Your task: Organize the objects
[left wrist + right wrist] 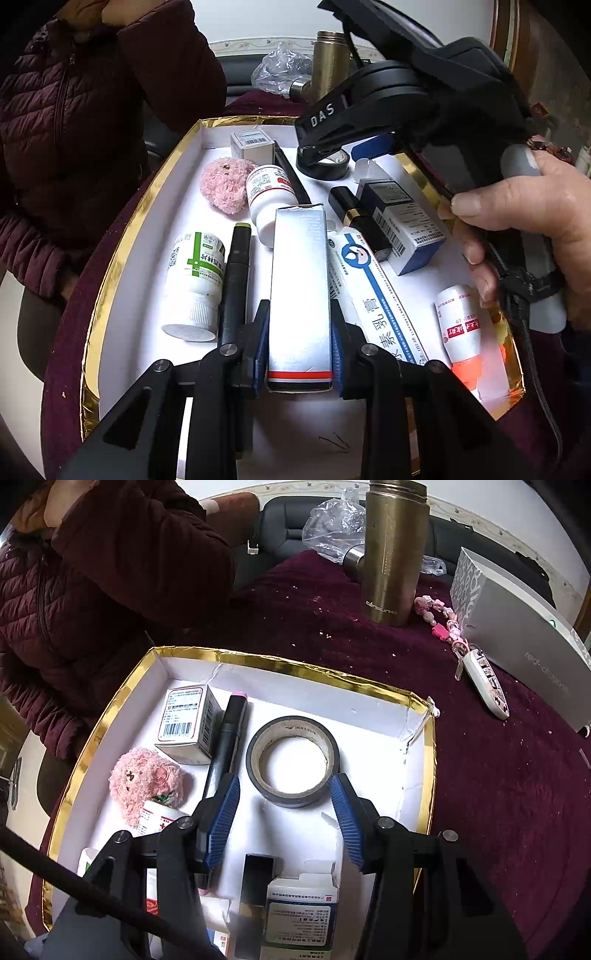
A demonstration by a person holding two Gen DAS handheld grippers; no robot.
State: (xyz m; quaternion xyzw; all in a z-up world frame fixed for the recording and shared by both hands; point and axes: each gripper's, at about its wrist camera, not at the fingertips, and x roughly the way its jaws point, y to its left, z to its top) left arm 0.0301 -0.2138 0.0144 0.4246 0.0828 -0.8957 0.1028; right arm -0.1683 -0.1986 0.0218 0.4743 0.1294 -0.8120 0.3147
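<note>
A gold-rimmed white tray [110, 258] [295, 664] holds several small items. My left gripper [299, 306] is shut on a long silver box [299, 280] with a red stripe, which is held over the tray's middle. Beside the box lie a black marker [234, 280], a white bottle with green print [194, 280] and a blue-striped ointment carton [373, 295]. My right gripper [283, 781] [321, 153] is open, and its blue pads [225, 812] straddle the near side of a black tape roll [291, 760] lying flat at the tray's far end.
Also in the tray are a pink plush ball [146, 779], a grey barcode box [188, 720], a lipstick [360, 221], a blue-white carton [402, 225] and an orange-capped bottle [460, 332]. On the maroon cloth stand a gold flask [391, 550], a grey box [517, 638] and a key fob [485, 685]. A person in a maroon jacket [92, 590] sits at left.
</note>
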